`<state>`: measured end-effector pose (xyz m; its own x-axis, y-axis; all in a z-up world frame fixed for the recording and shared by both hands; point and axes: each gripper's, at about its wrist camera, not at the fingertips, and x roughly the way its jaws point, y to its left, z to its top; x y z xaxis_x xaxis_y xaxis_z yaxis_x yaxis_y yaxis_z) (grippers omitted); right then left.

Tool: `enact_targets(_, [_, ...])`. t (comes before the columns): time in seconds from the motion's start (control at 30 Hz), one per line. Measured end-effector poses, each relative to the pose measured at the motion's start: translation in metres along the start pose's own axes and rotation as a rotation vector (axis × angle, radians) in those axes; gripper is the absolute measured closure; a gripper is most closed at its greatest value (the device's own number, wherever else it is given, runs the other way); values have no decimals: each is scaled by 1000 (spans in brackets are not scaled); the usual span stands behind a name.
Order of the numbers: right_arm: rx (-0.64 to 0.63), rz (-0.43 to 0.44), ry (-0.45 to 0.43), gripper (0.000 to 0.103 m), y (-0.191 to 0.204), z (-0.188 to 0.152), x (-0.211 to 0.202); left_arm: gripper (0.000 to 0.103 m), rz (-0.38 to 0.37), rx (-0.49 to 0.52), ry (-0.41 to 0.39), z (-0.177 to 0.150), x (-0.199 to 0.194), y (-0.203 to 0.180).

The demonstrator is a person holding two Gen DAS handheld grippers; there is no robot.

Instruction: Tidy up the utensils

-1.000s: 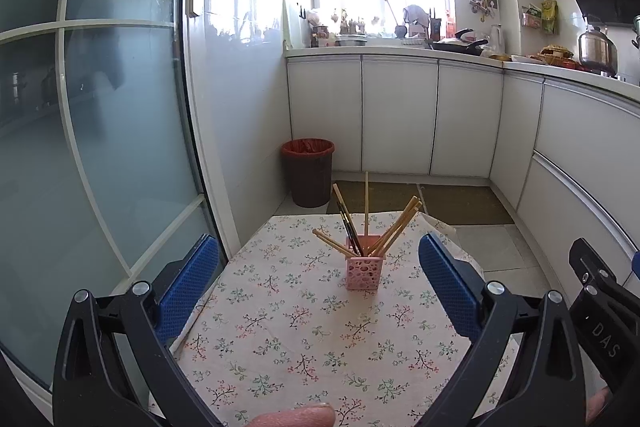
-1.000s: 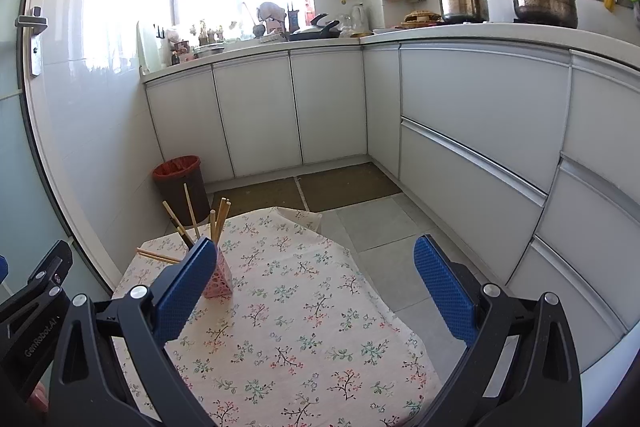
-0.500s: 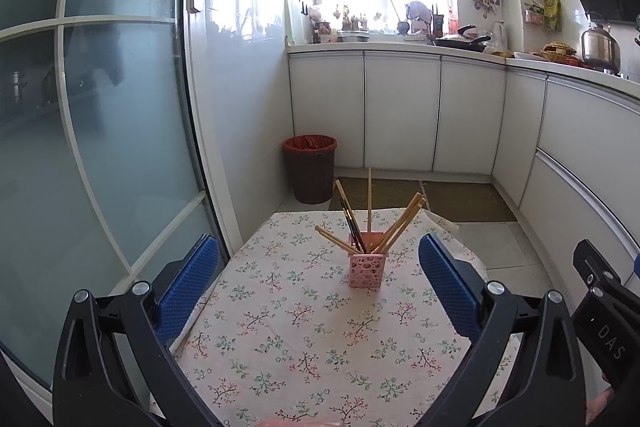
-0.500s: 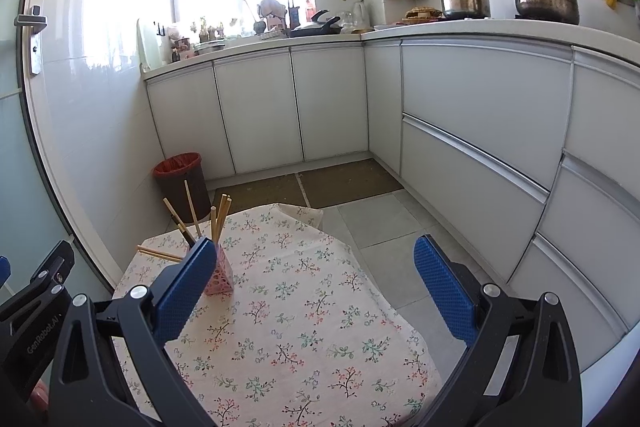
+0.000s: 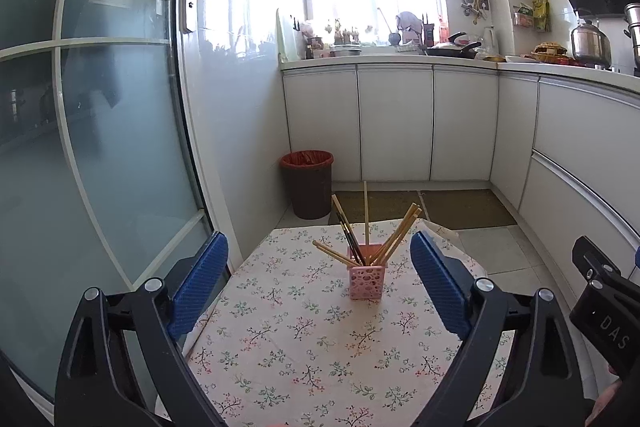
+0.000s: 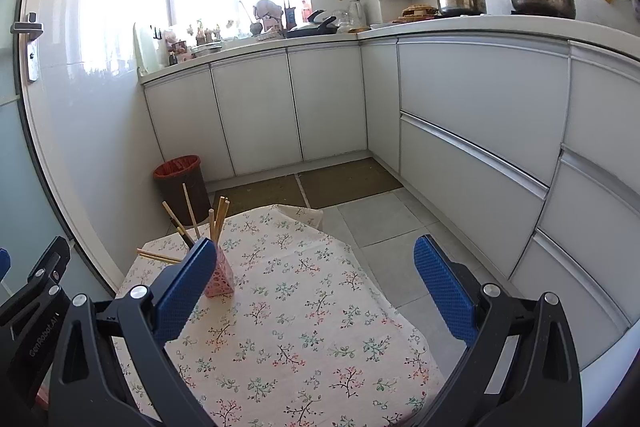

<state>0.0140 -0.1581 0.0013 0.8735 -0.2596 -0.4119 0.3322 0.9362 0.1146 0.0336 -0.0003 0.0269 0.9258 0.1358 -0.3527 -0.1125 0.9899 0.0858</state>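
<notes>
A pink perforated holder (image 5: 365,283) stands on the flowered tablecloth (image 5: 304,343) and holds several wooden chopsticks (image 5: 394,235) fanned outward. My left gripper (image 5: 318,267) hovers over the near part of the table, well short of the holder; its jaws are closing slightly and nothing is between them. In the right wrist view the holder (image 6: 219,279) sits at the left, partly behind the left blue finger (image 6: 184,287). My right gripper (image 6: 316,279) is open and empty, aimed to the right of the holder.
A red-lined waste bin (image 5: 307,183) stands on the floor beyond the table. White cabinets (image 6: 472,147) run along the back and right. A glass door (image 5: 100,147) is close on the left. The cloth's right edge (image 6: 384,291) drops to tiled floor.
A fingertip at the bottom edge of the left wrist view has withdrawn. The left jaws stand slightly narrower. Both grippers and the holder are otherwise where they were.
</notes>
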Motion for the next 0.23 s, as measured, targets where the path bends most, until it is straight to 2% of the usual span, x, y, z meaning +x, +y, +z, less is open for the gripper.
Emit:
enact_targets(0.07, [1, 1, 0, 7, 0, 0, 0, 7, -2, -2, 11, 0, 1, 0])
enact_targets(0.23, [4, 2, 1, 7, 0, 0, 0, 7, -6, -10, 18, 0, 0, 0])
